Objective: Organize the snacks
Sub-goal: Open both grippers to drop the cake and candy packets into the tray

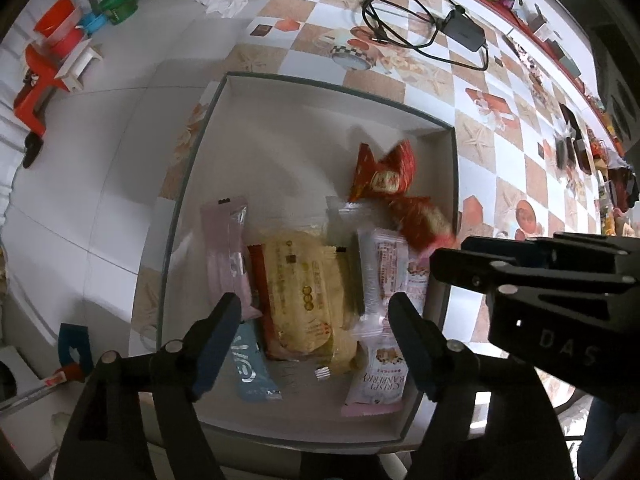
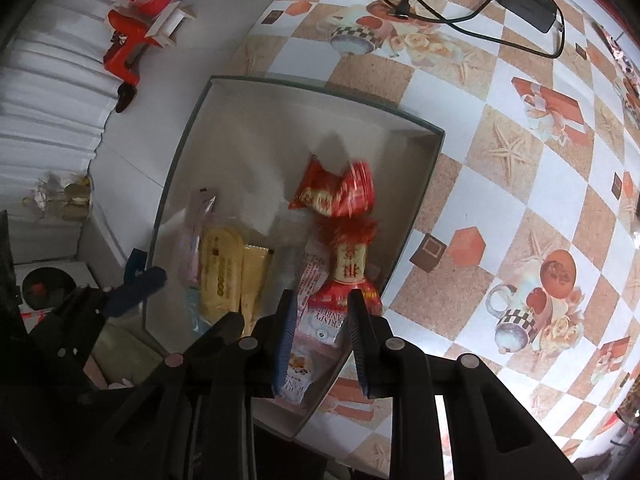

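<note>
Landmark: shallow rectangular cardboard box with grey rim (image 1: pixel 224 92), sitting at the corner of the checkered, picture-printed tablecloth (image 1: pixel 500 168).
Left gripper (image 1: pixel 314 312): my jaws stand wide apart above the near half of the box; nothing between the pads; a yellow biscuit packet (image 1: pixel 308 292) lies flat just below them.
Right gripper (image 2: pixel 318 308): my jaws are nearly closed, pinching the crimped end of a red foil snack packet with a yellow band (image 2: pixel 350 264), which hangs over the right side of the box.
Done so far: several packets already lie in the box. Near-left of the yellow packet, a pale pink sachet (image 1: pixel 226 248) and a blue sachet (image 1: pixel 250 364); near-right, a white-and-pink cranberry crisp packet (image 1: pixel 378 380). Toward the far right wall, a second crumpled red foil packet (image 1: pixel 384 176).
Left to do, my reading: release the held red packet inside the box. The far-left half of the box floor is bare. Whether more snacks wait outside the box, I cannot tell.
Look of held packet: glossy, crinkled, soft; blurred in both views.
Arrangement: packets roughly side by side, some overlapping.
</note>
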Demonstrator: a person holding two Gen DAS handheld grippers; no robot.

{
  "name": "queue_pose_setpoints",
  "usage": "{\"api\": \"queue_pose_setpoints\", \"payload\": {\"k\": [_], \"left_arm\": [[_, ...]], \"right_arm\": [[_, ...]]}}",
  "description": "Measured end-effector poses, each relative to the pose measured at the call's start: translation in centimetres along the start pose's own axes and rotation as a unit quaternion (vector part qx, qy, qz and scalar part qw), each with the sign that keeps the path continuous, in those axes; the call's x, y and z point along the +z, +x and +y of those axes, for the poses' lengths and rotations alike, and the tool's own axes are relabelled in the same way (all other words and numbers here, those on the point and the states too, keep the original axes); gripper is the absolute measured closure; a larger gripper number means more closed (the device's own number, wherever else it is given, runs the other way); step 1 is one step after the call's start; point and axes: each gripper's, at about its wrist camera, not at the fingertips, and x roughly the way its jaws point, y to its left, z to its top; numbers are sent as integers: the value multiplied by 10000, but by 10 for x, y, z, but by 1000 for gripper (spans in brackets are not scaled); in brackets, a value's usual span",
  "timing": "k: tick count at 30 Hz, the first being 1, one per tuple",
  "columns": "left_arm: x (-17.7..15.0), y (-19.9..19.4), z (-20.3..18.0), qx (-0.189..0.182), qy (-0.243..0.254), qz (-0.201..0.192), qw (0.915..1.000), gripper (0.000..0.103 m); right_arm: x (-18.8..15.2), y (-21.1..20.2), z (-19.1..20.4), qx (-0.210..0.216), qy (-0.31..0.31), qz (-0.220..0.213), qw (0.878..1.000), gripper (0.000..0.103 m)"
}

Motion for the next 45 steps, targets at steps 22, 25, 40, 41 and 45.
{"api": "queue_pose_setpoints", "payload": {"k": [22, 25, 40, 41, 45], "left_arm": [[-1, -7, -5, 1046, 3, -41, 9945, 12], [-2, -9, -8, 998, 12, -29, 9950, 12], [-5, -8, -8, 982, 22, 36, 9952, 12], [-6, -9, -8, 935, 10, -3, 9956, 12], [-9, -16, -8, 766, 32, -203, 9969, 12]], "right_arm": [[-14, -29, 3, -476, -123, -518, 9974, 0], [-15, -29, 3, -471, -118, -502, 9976, 0], [-19, -27, 11, -542, -272, -481, 9970, 0], [-19, -27, 12, -555, -290, -485, 9969, 0], [-21, -27, 14, -596, -334, -496, 9964, 0]]}}
